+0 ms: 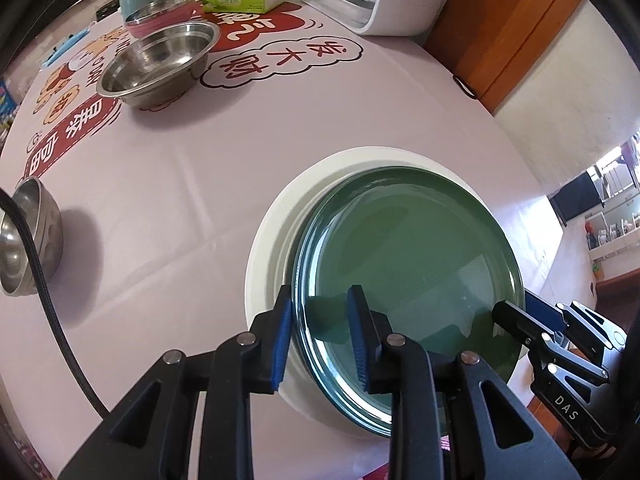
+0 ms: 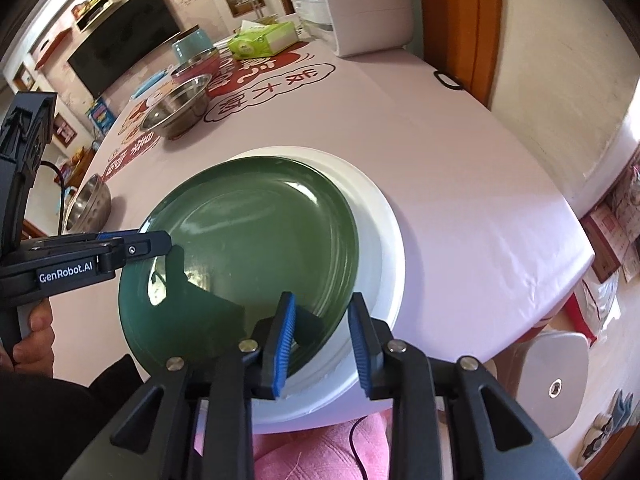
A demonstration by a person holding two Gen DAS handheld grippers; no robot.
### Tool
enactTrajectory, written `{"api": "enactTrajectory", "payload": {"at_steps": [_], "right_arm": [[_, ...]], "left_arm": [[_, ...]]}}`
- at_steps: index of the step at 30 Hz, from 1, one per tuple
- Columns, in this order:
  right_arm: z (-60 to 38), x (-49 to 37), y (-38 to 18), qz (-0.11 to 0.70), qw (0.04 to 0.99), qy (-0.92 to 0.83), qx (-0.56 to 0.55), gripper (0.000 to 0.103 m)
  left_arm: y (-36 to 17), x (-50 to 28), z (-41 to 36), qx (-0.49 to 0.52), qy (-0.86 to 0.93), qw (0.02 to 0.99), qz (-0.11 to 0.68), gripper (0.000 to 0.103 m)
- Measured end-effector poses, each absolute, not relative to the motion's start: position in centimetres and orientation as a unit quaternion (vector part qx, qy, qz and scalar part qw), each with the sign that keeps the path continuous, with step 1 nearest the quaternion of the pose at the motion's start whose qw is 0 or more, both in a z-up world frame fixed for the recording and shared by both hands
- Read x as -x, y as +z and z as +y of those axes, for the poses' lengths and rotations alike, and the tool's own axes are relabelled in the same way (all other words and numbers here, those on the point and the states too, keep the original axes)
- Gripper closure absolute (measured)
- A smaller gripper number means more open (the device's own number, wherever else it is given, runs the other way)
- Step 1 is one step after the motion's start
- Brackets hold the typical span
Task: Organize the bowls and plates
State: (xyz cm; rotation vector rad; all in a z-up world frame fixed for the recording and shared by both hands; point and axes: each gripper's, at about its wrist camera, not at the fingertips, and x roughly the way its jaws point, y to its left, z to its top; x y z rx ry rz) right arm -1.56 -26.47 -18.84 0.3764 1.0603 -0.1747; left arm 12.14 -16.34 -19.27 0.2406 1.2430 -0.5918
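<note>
On the pink tablecloth [image 1: 360, 112], plates sit; apparently a television [image 2: 124, 36] behind.

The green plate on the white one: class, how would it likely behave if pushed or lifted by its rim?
The green plate looks glazed and glossy, so it probably slides easily on the white plate. It appears rigid ceramic, likely fragile if dropped. Its thin raised rim probably offers a narrow, slippery grip.
</note>
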Motion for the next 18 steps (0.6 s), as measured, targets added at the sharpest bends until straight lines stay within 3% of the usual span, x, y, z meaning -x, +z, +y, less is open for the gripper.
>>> {"api": "enactTrajectory", "payload": {"at_steps": [3,8,18], "right_arm": [[-26.7,1.2,-18.6,0.504,0.845,-0.069,-0.169,0.076],[-26.9,0.5,-17.8,0.5,0.852,-0.043,-0.147,0.058],[-27.7,-1.9,-15.7,0.482,0.87,-0.008,-0.102,0.055]], "left_arm": [[-19.2,-12.1,-16.2,-0.102,-0.259,0.772,0.572,0.077],[-18.1,-11.7,-16.2,-0.087,-0.258,0.786,0.555,0.074],[-15.0,-11.9,-15.9,-0.084,-0.231,0.823,0.512,0.071]]}}
